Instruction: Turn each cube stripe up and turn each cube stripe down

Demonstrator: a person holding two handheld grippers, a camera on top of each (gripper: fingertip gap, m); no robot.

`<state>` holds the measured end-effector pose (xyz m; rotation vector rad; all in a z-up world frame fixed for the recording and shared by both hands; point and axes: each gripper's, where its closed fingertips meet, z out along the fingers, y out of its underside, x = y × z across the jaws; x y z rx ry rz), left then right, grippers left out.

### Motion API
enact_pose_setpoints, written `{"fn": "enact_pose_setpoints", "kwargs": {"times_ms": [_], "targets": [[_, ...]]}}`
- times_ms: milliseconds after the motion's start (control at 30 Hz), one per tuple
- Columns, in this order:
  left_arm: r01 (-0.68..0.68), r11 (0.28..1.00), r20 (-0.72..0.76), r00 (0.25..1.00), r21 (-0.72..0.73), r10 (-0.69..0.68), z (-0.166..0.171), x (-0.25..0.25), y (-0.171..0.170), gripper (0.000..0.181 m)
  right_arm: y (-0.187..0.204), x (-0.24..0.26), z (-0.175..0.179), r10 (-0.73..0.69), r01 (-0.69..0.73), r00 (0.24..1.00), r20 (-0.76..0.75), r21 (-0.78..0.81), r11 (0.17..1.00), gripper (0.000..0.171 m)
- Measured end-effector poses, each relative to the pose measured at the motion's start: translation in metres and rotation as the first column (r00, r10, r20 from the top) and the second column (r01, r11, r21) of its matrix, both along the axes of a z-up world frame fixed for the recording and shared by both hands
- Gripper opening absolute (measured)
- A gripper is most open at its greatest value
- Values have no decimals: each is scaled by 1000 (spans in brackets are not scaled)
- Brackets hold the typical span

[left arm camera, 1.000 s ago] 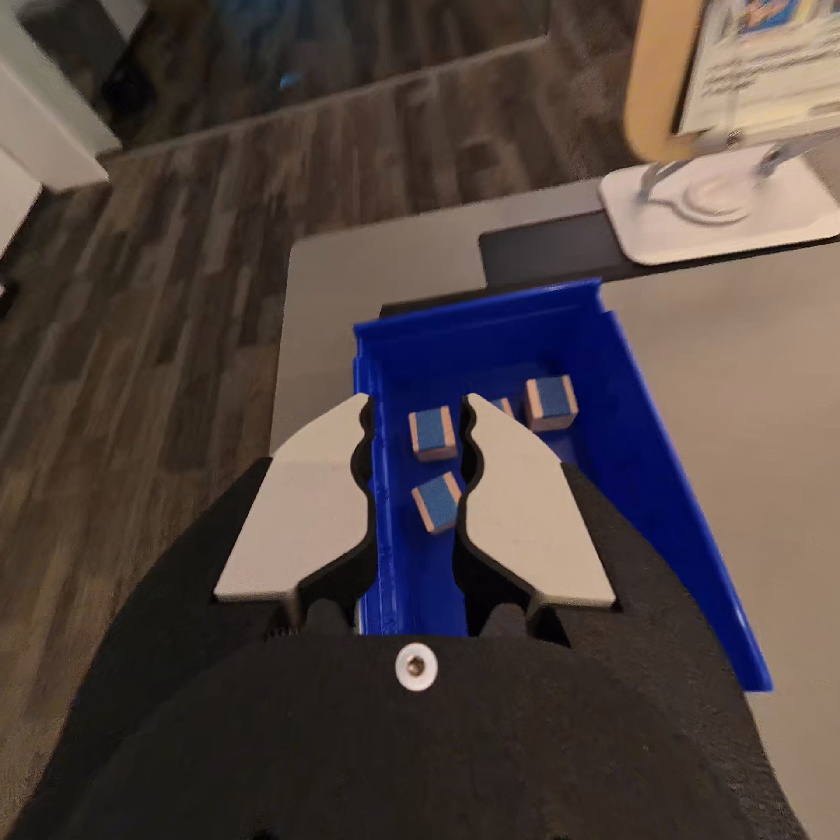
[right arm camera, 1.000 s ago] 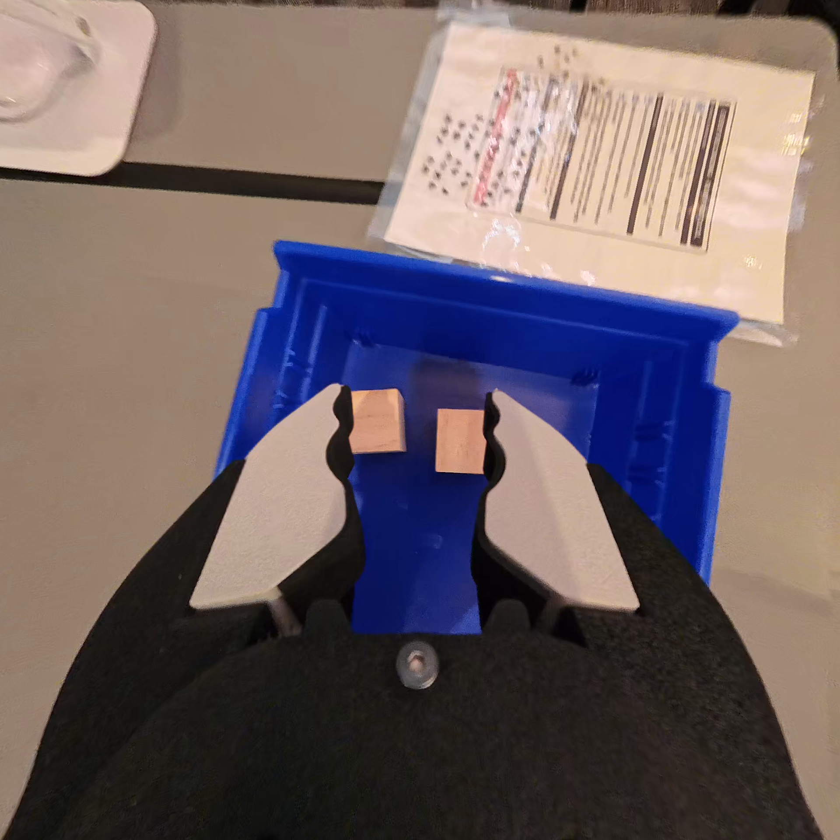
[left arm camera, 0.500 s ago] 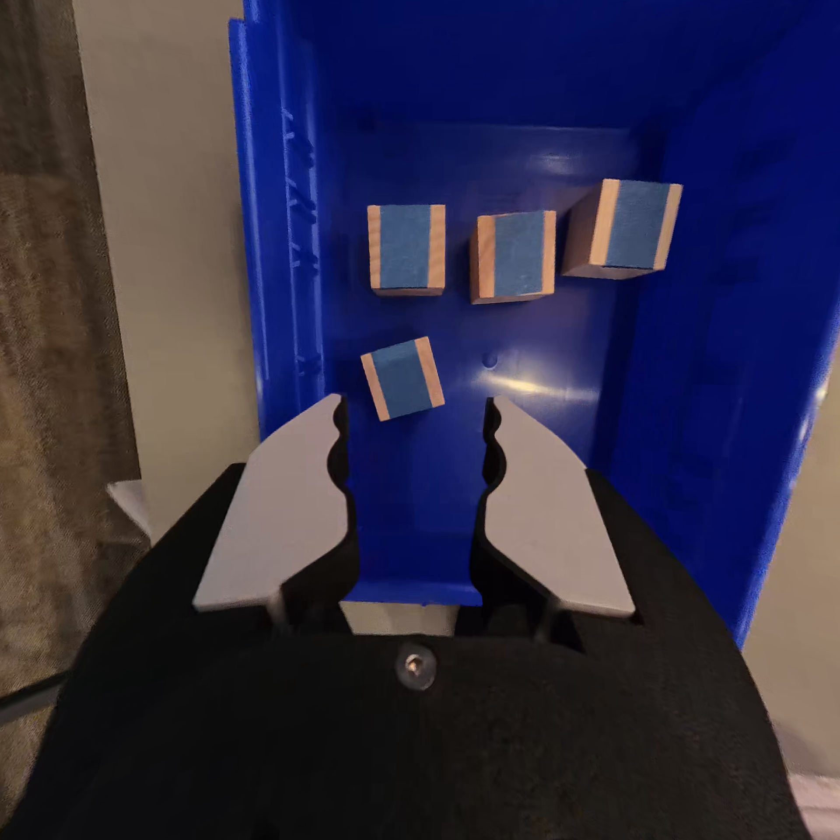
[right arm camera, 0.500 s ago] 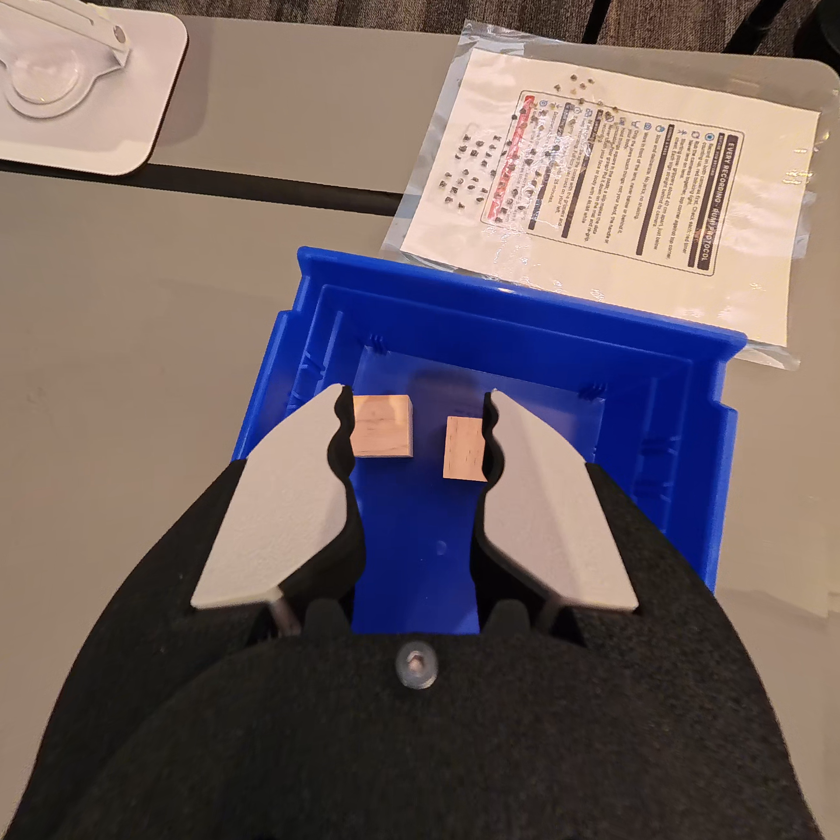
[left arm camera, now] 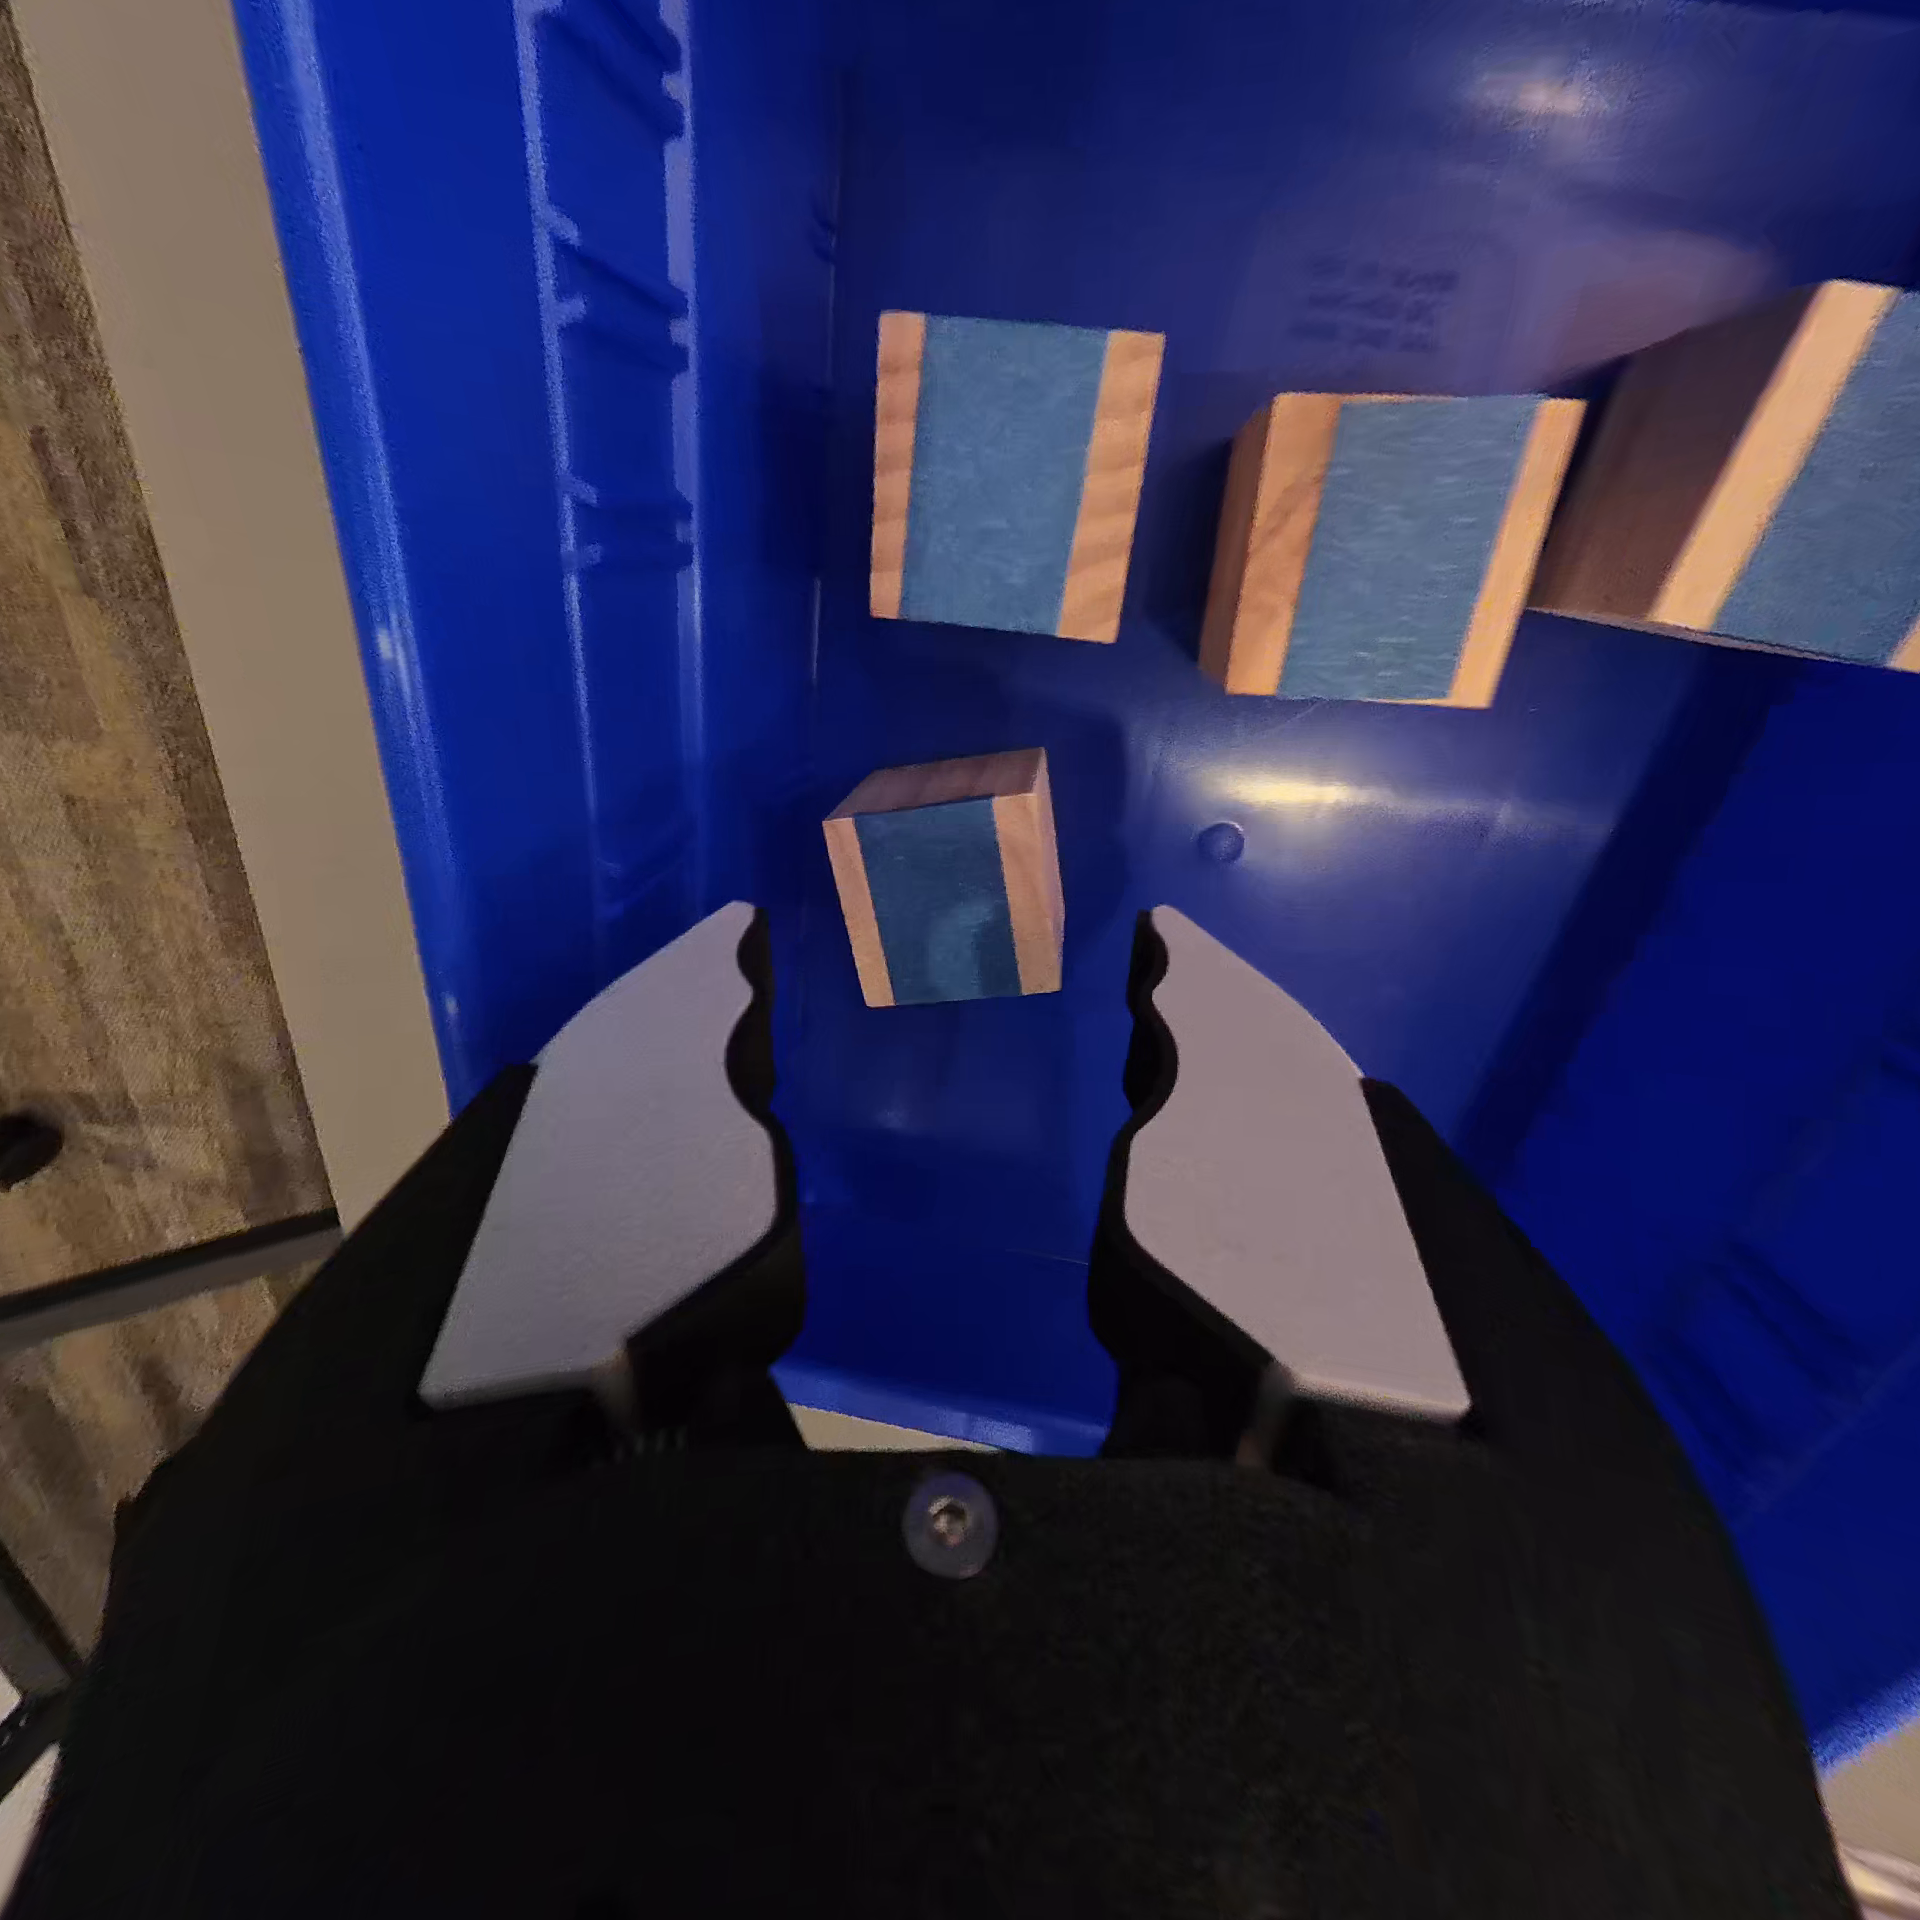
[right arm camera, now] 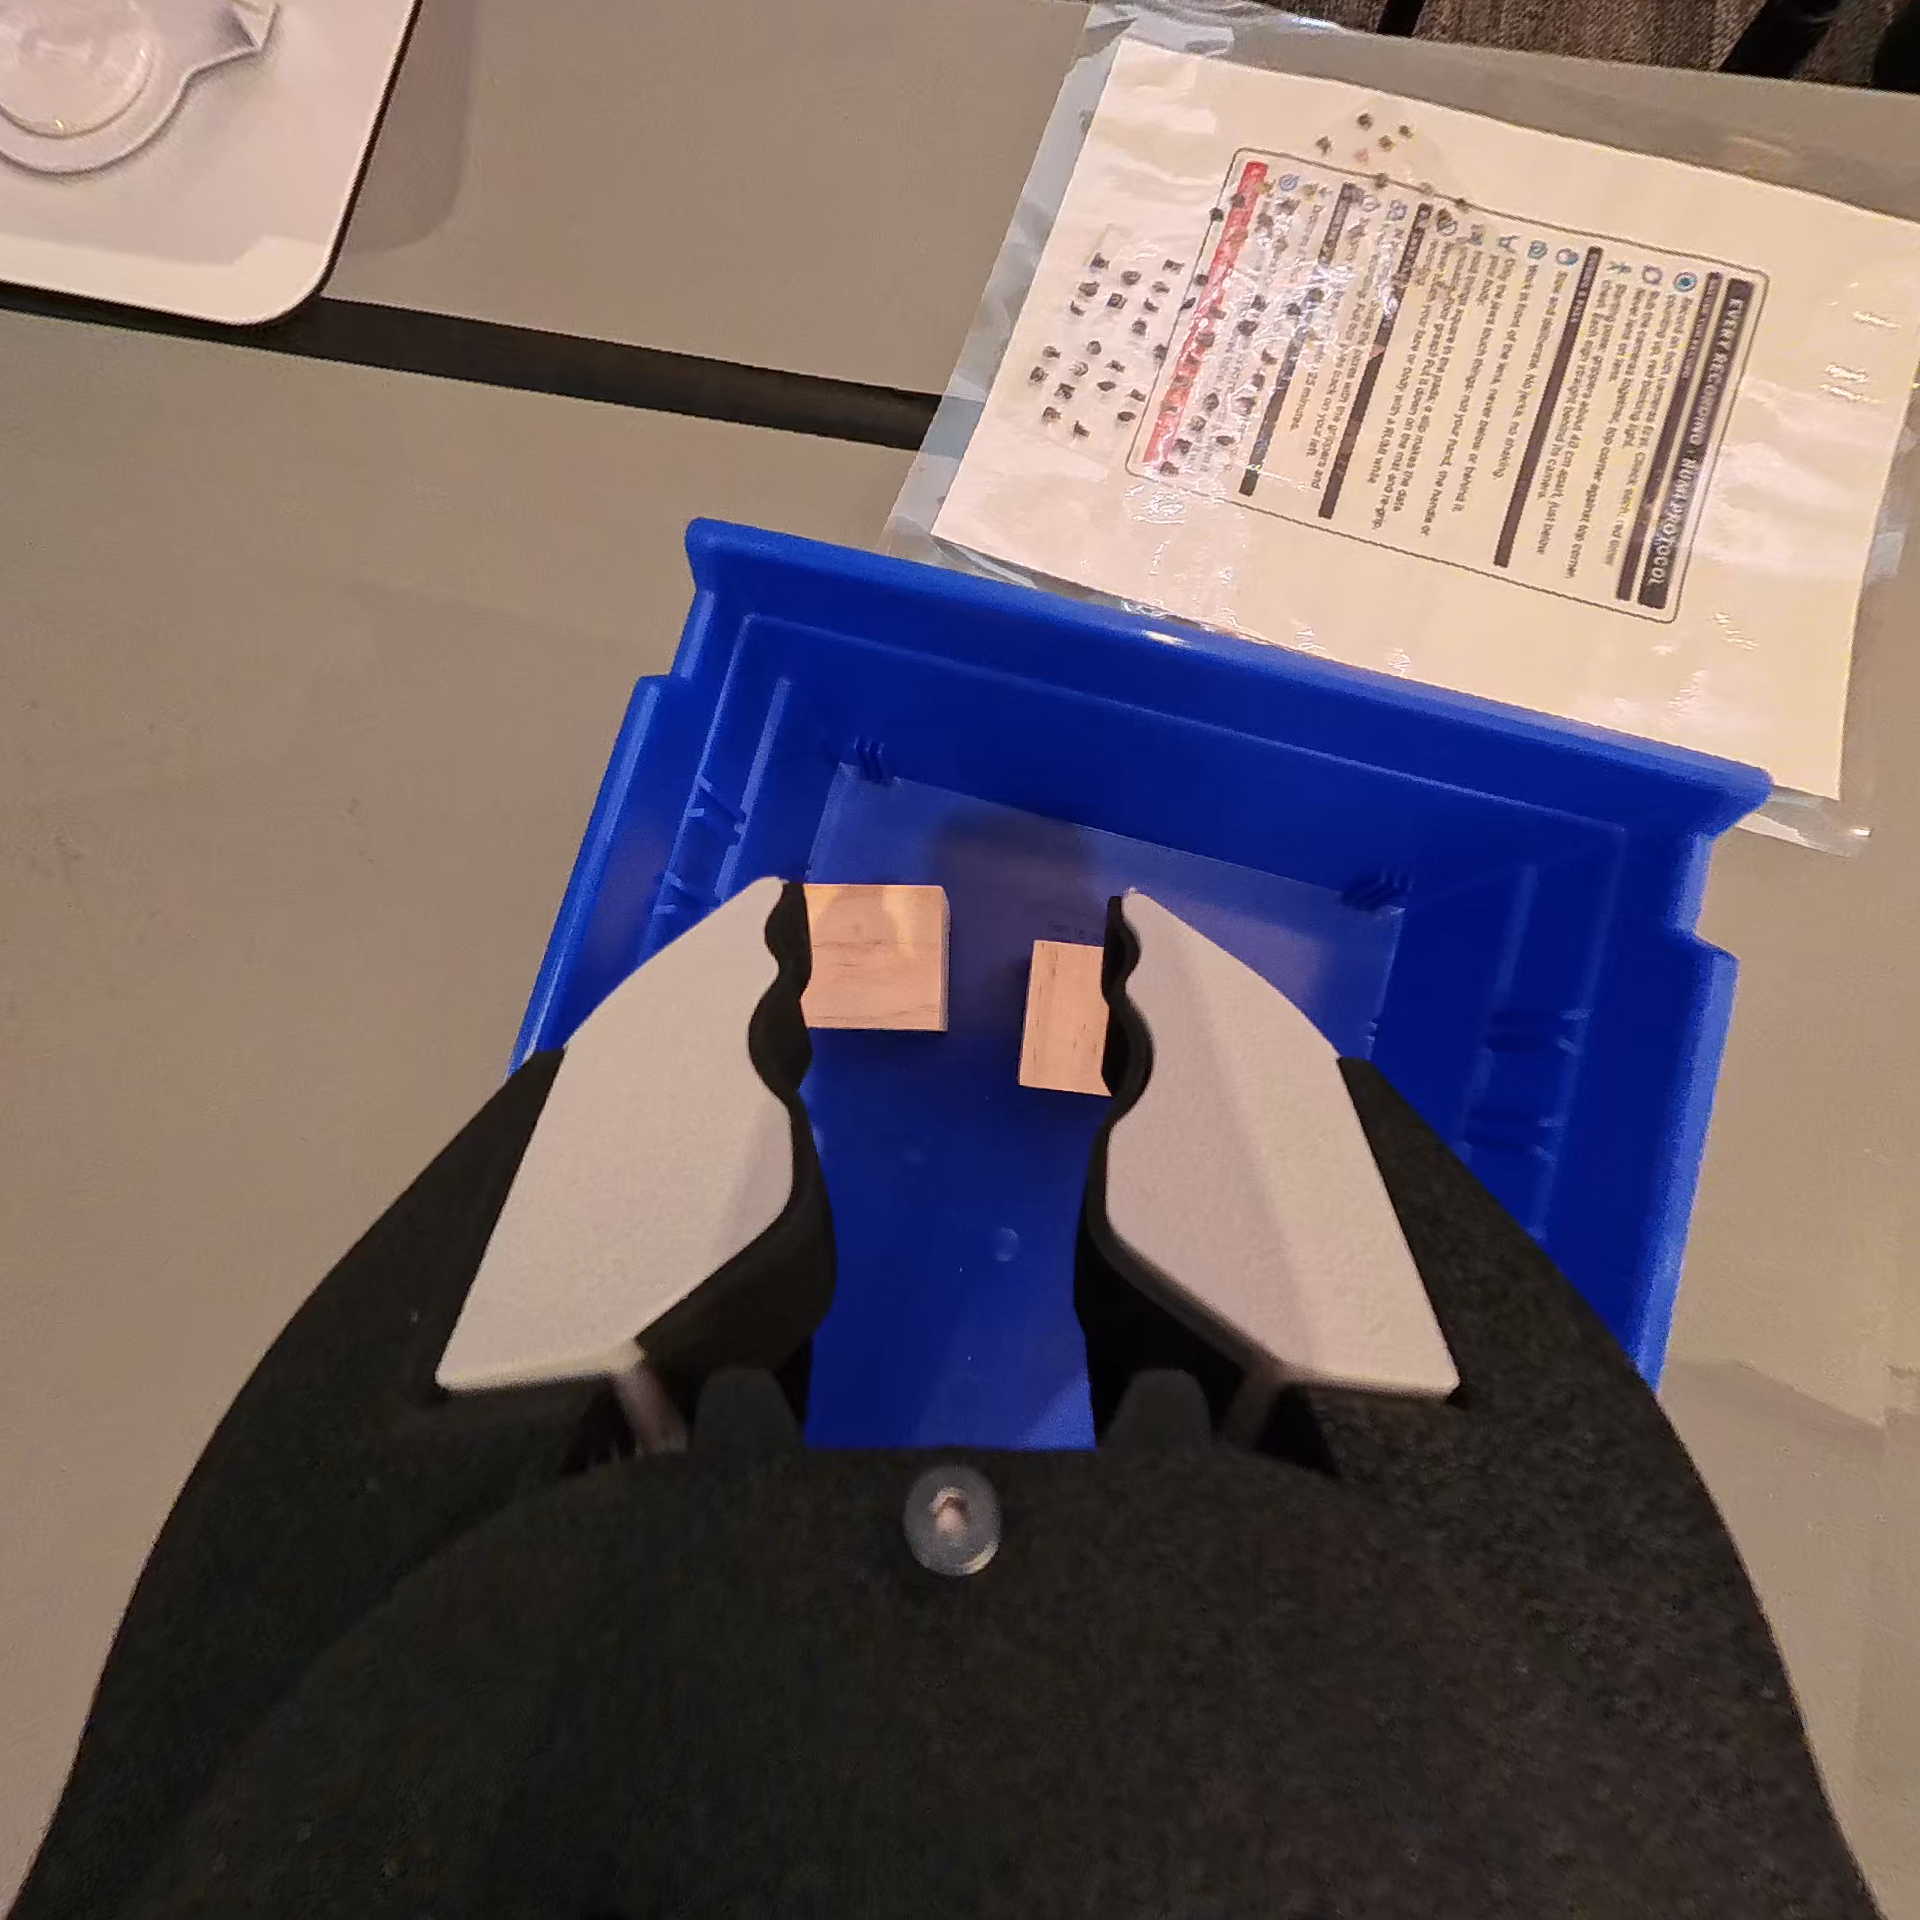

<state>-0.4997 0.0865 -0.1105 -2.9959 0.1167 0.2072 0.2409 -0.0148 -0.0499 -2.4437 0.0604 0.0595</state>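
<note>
In the left wrist view a blue bin (left arm camera: 540,520) holds several wooden cubes with a blue stripe facing up. The nearest cube (left arm camera: 951,894) sits just beyond my open left gripper (left arm camera: 945,925), between the fingertips' line. Three more cubes lie farther in, a left one (left arm camera: 1013,478), a middle one (left arm camera: 1387,545) and a right one (left arm camera: 1766,488). In the right wrist view a second blue bin (right arm camera: 1195,707) holds two plain wooden cubes, one to the left (right arm camera: 878,958) and one to the right (right arm camera: 1062,1016), with no stripe showing. My open right gripper (right arm camera: 945,904) hovers over them, empty.
A printed sheet in a plastic sleeve (right arm camera: 1455,395) lies behind the right bin. A white stand base (right arm camera: 156,156) is at the far left of the grey table (right arm camera: 260,727). Wood floor (left arm camera: 104,727) lies left of the left bin.
My left gripper swung over its bin and dropped close to the nearest striped cube. My right gripper stayed over its bin, shifting slightly nearer.
</note>
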Motion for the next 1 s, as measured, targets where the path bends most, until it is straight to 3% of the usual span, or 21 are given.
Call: {"fn": "enact_pose_setpoints", "kwargs": {"times_ms": [100,300,500,667,867,1000], "targets": [[-48,998,26,998,-31,49,-9,0,0,72,-1,-1,-3,10,-9,1000,15,-20,1000,54],[-61,995,57,996,-73,66,-22,0,1,63,0,-2,-7,15,-14,1000,15,-33,999,54],[-34,994,10,999,-105,36,-30,-3,1,47,0,-2,-8,21,-20,1000,17,-42,999,53],[8,992,33,999,-126,-4,-29,2,-2,47,0,-4,-8,31,-30,999,25,-47,998,52],[112,992,155,983,-56,-102,0,29,-8,46,0,-11,-2,52,-50,997,51,-42,998,51],[248,954,363,885,167,-293,54,76,-12,46,5,-30,12,118,-119,993,18,23,993,46]]}}
